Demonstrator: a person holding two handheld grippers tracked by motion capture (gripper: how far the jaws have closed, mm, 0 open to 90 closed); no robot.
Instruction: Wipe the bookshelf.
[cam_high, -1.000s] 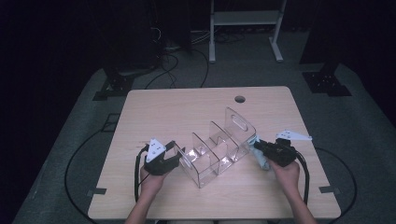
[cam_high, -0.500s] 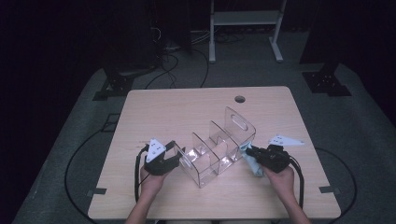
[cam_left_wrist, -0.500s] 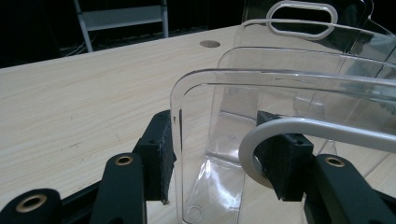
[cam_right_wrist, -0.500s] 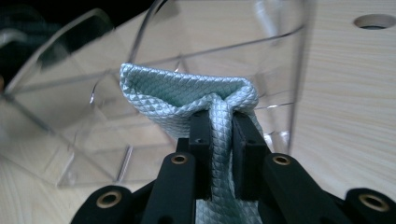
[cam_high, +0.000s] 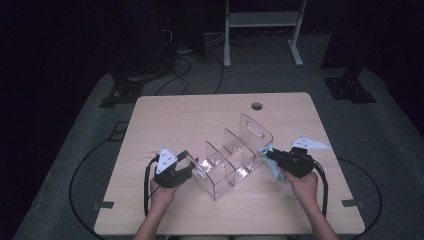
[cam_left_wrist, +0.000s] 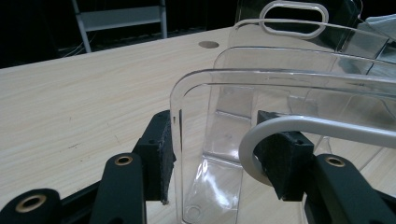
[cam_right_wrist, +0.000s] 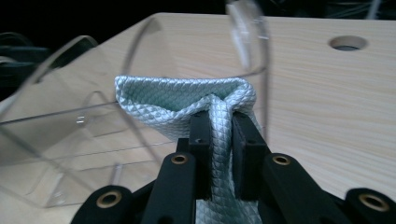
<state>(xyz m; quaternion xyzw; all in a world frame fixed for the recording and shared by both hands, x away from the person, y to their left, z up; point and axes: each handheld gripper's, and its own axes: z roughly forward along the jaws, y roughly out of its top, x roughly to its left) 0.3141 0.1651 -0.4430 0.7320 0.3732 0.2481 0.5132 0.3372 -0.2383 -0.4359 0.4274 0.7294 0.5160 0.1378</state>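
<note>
A clear acrylic divided organiser with a slotted handle wall stands near the middle of the pale wooden bench. The left gripper has its jaws narrowed on the organiser's low end wall, one pad outside and one inside; the inner pad seems to touch, though the clear plastic blurs that contact. The right gripper has its jaws pinched tight on a folded pale green quilted cloth, which sits just beside the organiser's tall handle end.
</note>
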